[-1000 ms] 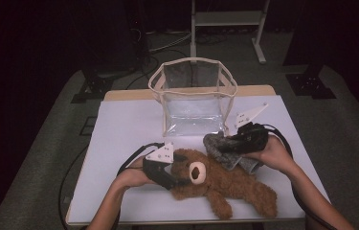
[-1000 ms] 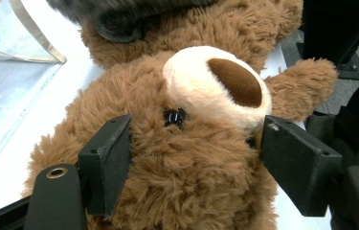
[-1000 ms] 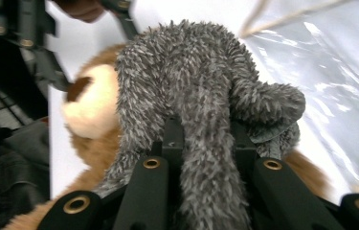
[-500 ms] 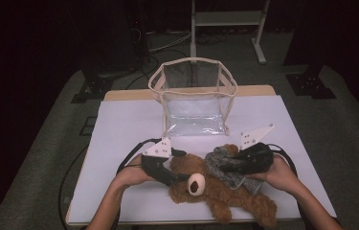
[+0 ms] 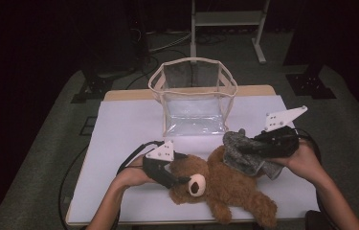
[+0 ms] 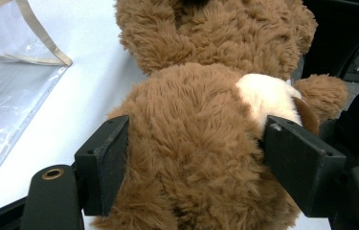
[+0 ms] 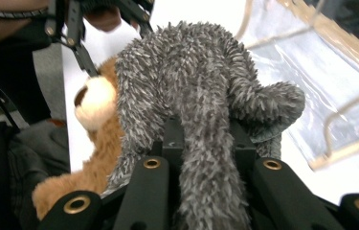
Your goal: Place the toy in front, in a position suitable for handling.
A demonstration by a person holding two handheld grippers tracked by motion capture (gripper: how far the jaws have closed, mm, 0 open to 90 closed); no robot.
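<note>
My left gripper [image 5: 177,176] has its jaws around the brown teddy bear's [image 5: 225,189] head; in the left gripper view both pads sit against the fur, one beside the cream muzzle [image 6: 268,96]. The jaws have just been working in and out a little on it, so I judge the hold soft. My right gripper [image 5: 244,149] is clamped tight on a grey fuzzy cloth [image 5: 246,154], which drapes over its jaws just above the bear's body.

Risks, as I judge them:
- Cloth still trails onto the bear; lifting it could drag the bear sideways out of my left jaws.
- Plush compresses, so the head may slip free.
- The clear bag [image 5: 194,98] stands open just ahead of my right gripper; its soft walls could fold if the cloth catches the rim.

Surface: white sheet on the table [image 5: 119,139]. Room dark; grey floor, metal stand [image 5: 225,19] beyond.
</note>
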